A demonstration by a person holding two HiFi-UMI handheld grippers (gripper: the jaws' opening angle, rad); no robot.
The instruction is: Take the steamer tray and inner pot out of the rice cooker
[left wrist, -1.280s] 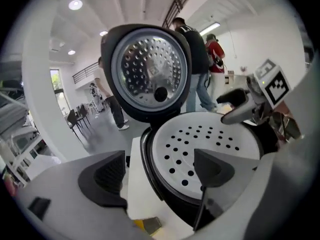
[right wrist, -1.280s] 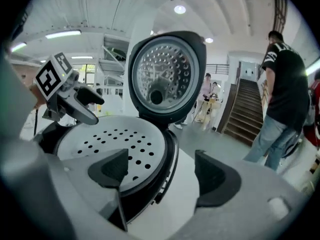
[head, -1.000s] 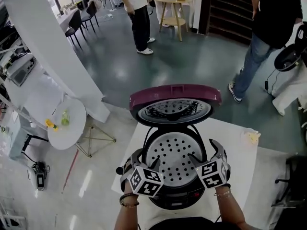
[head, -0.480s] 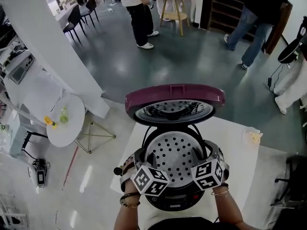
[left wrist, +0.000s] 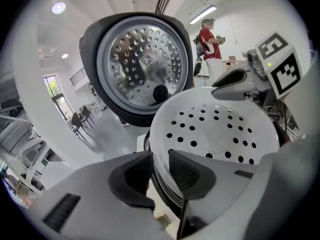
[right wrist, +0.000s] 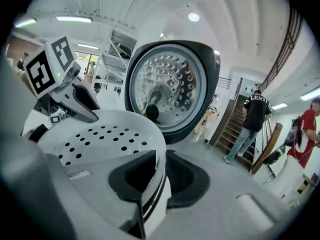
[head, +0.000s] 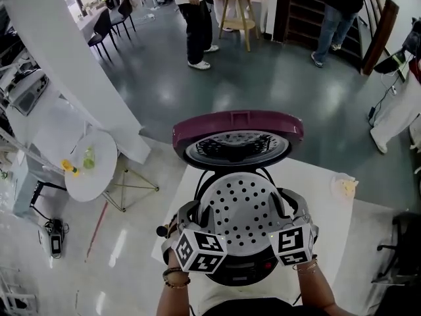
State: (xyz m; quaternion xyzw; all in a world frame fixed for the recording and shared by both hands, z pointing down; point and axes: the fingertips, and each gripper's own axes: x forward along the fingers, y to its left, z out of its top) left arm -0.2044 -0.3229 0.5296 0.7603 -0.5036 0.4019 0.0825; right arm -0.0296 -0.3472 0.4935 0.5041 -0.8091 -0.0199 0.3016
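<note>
The rice cooker [head: 240,273] stands on the white table with its maroon lid [head: 237,135] swung up. The white perforated steamer tray [head: 242,208] sits raised over the cooker's mouth. My left gripper [head: 199,210] pinches the tray's left rim, and its jaws are still closing with the rim between the pads [left wrist: 187,171]. My right gripper [head: 288,207] pinches the right rim, jaws likewise closing on it [right wrist: 160,171]. In the left gripper view the tray [left wrist: 220,129] fills the middle under the lid's metal inner plate [left wrist: 142,64]. The inner pot is hidden beneath the tray.
A crumpled cloth [head: 344,188] lies at the table's [head: 332,222] far right. A small round table [head: 89,170] with bottles stands on the floor to the left. Two people [head: 197,25] stand far behind, and a dark chair [head: 404,242] sits right of the table.
Both grippers closed on the tray's opposite rims and rose. The tray has come up from the cooker's mouth and looks larger and nearer the lid.
</note>
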